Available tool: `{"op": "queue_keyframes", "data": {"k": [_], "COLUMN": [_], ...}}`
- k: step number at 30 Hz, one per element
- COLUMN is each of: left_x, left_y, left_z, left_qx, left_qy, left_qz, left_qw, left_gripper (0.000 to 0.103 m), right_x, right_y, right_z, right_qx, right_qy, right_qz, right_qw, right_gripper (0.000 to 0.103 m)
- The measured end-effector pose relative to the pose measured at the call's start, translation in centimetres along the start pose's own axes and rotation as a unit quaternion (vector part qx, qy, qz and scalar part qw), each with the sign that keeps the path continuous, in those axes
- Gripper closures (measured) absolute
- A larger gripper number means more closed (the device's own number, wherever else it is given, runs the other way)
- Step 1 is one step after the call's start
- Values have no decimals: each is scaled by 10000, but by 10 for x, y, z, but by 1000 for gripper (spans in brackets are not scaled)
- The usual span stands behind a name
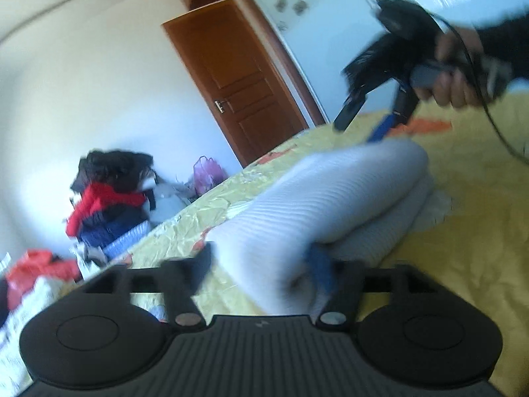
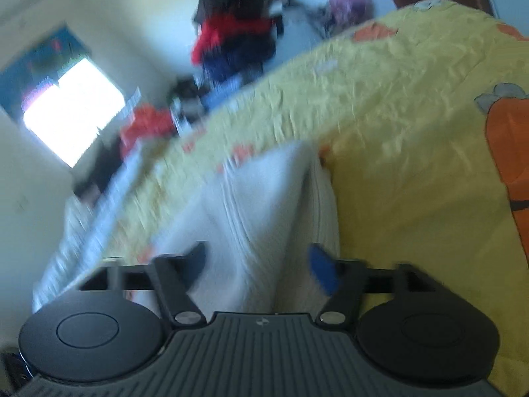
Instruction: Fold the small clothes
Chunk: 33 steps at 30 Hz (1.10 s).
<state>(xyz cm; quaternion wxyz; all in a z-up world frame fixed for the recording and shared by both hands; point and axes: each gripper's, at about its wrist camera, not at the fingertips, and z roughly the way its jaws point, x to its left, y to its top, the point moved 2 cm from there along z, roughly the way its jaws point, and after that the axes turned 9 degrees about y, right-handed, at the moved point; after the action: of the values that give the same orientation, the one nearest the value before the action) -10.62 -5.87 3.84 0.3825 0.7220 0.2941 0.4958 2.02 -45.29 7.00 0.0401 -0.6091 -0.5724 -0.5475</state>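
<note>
Big yellow bedspread (image 2: 413, 125) with orange cartoon prints fills the bed under me, crinkled all over. Past its far edge there's a heap of clothes (image 1: 105, 195) against the wall, red, navy and black piled up, and a brown wooden door (image 1: 238, 79) beside it. On the bedspread lies my white ribbed garment (image 1: 330, 205), folded over into a thick soft bundle, one layer rolled on top of another. My left hand-held gripper (image 1: 261, 271) sits at the near end of that bundle, jaws spread wide, cloth bulging between the dark finger and the blue one; the picture is blurred, so I can't tell if the pads touch it. My right hand-held gripper (image 2: 261, 264) is at the other end, jaws also wide apart with the white fabric lying between them, not pinched. From the left camera I see my right hand (image 1: 463, 76) gripping its handle above the bundle's far end, cable trailing off.
</note>
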Motion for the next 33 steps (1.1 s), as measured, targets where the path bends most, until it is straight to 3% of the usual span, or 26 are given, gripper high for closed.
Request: {"op": "queue_keyframes", "data": {"k": [1,4,6,7,9,10,11,12,13,15,17,18,19,20,21,24,27,30,33], "left_x": [11,50,76,89,114,120,121,118,115,101,89,85,83,84,84,94,115,148,186], "left_y": [0,3,0,-4,-21,-32,-39,-44,-46,-44,-41,-43,-45,-47,-48,-40,-28,-15,-14], "left_z": [-2,6,25,39,77,97,112,126,137,158,177,185,192,195,193,181,173,170,176], "left_qx": [-3,249,600,848,1547,1839,2034,2204,2309,2492,2688,2787,2910,2969,2991,2921,2908,2803,2788], "left_qy": [-74,-290,-372,-471,-824,-1107,-1335,-1536,-1734,-1946,-2155,-2149,-2161,-2150,-2092,-1961,-1921,-1602,-1189], "left_qz": [-143,-888,-1786,-2363,-3746,-4353,-4738,-4990,-5105,-5145,-5136,-5225,-5366,-5466,-5504,-5386,-5326,-5116,-4950], "left_qw": [9999,9953,9814,9668,9105,8743,8464,8239,8099,7971,7858,7766,7620,7529,7509,7656,7712,7962,8143], "left_gripper": [19,19,18,18,18,18,18,18,18,18,16,16,16,20,30,52,56,56,56], "right_x": [-3,-20,-36,-41,-50,-52,-53,-54,-54,-51,-42,-36,-32,-28,-23,-8,16,35,50], "right_y": [3,11,12,11,8,7,7,7,9,9,8,6,5,3,0,-1,6,13,20], "right_z": [-3,4,18,24,38,43,45,49,53,62,70,75,78,81,82,78,77,93,131], "right_qx": [-101,-20,193,278,489,518,475,493,547,751,877,876,863,872,882,794,615,616,698], "right_qy": [-13,-329,-450,-441,-307,-230,-124,-19,90,262,253,140,37,-19,-67,-114,109,519,731], "right_qz": [43,129,270,343,489,509,491,563,634,689,494,329,218,128,42,31,-29,4,3], "right_qw": [9999,9994,9984,9980,9971,9971,9976,9972,9964,9944,9946,9955,9960,9961,9961,9968,9980,9968,9949], "right_gripper": [1,2,4,4,4,2,2,2,2,3,11,22,28,30,37,46,49,52,57]}}
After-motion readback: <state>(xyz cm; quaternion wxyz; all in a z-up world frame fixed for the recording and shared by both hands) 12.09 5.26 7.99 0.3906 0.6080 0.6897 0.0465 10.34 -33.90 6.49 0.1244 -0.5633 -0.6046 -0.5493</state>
